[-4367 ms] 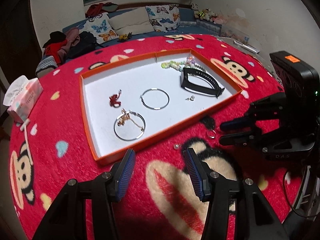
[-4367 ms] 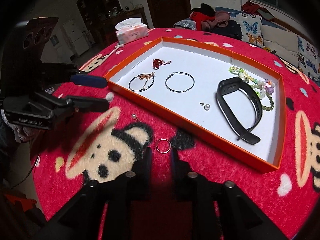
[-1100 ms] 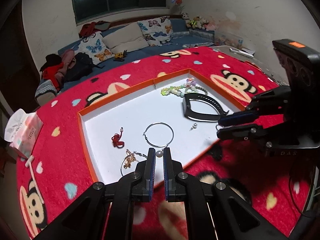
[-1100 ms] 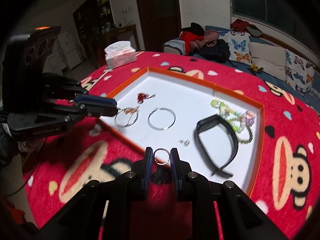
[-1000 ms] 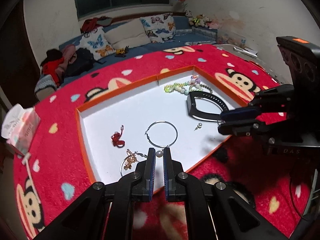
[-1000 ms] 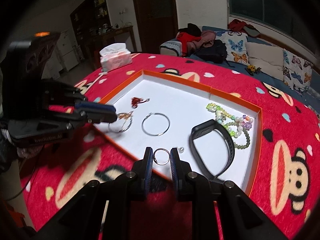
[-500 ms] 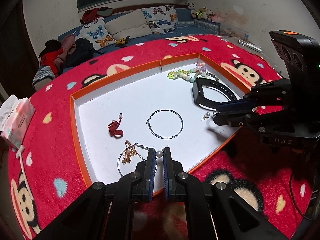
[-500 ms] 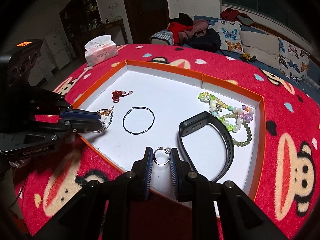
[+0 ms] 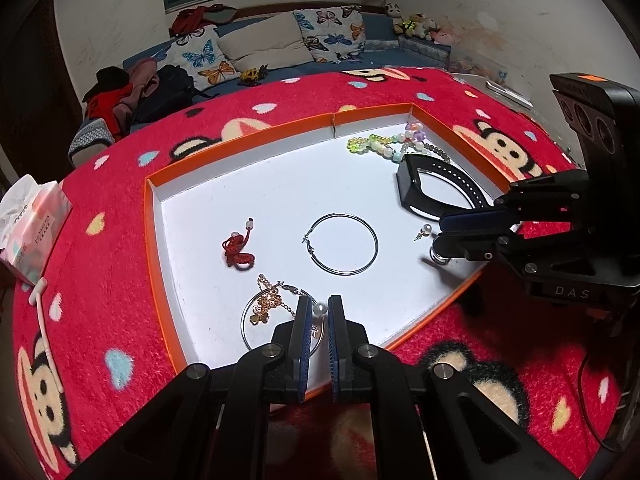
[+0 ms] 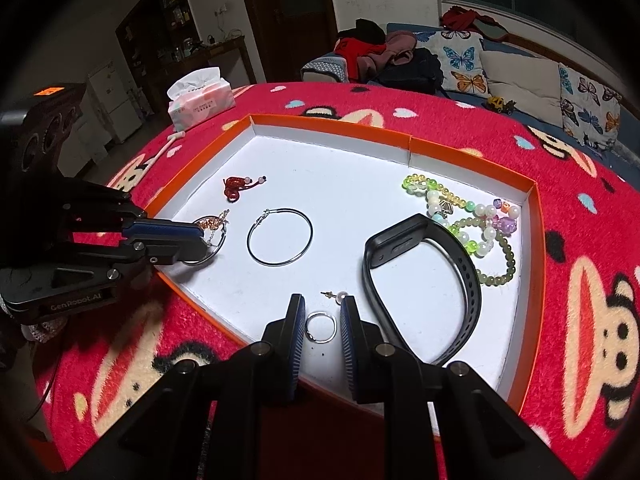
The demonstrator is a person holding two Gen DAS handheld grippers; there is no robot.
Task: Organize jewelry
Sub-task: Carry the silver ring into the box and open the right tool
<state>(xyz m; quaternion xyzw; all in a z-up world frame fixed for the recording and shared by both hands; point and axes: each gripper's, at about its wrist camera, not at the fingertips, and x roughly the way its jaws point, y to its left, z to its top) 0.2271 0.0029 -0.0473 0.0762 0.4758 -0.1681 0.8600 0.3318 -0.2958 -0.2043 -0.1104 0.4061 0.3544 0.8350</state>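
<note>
Over the orange-rimmed tray (image 10: 472, 152) on the red monkey-print cloth (image 9: 120, 288), your left gripper (image 9: 319, 309) pinches a small pearl stud (image 9: 319, 308) between nearly closed pads, above the gold-chain hoop (image 9: 264, 308). Your right gripper (image 10: 322, 312) stands narrow around a small silver ring (image 10: 321, 327) by the tray's near edge; whether the pads press it, you cannot tell. A second pearl stud (image 10: 339, 297) lies just beyond.

A tissue pack (image 10: 200, 98) sits on the red cloth (image 10: 440, 120).

tray (image 10: 472, 150): hoop (image 10: 279, 237) centre | watch band (image 10: 424, 280) right | beads (image 10: 472, 220) behind band
</note>
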